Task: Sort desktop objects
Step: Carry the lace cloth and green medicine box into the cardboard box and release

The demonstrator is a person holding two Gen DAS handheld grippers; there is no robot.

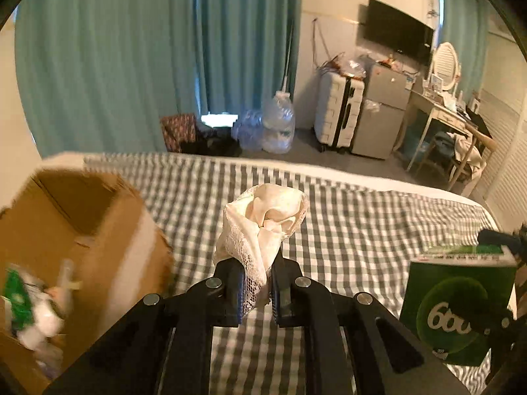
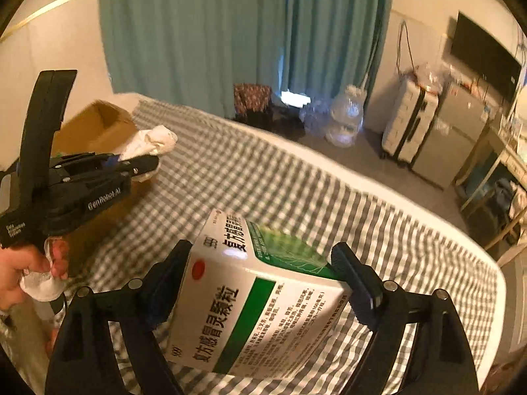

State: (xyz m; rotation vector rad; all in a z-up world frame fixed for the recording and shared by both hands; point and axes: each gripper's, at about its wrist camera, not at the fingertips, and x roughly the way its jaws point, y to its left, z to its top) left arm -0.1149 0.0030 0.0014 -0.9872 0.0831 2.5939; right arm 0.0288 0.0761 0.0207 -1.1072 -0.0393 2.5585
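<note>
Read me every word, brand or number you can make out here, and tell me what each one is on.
"GenRobot.AI": side of the left gripper.
"Data ... System": its handle, small; middle word unreadable.
"600", last digit cut off: green face of the medicine box.
"复方感冒灵颗粒": white face of the box, in the right gripper.
"999": box corner, small.
Fine print on the box: too small to read.

My right hand-held gripper (image 2: 263, 284) clamps a white-and-green medicine box (image 2: 253, 299), tilted, above the checked bed (image 2: 296, 191). Left of the box, my left hand-held gripper (image 2: 150, 161) pinches a white cloth (image 2: 154, 140); a hand (image 2: 19, 266) grips its handle. Beyond that gripper, a cardboard box (image 2: 98, 121) stands on the bed. Teal curtains (image 2: 197, 33) hang behind the bed.
</note>
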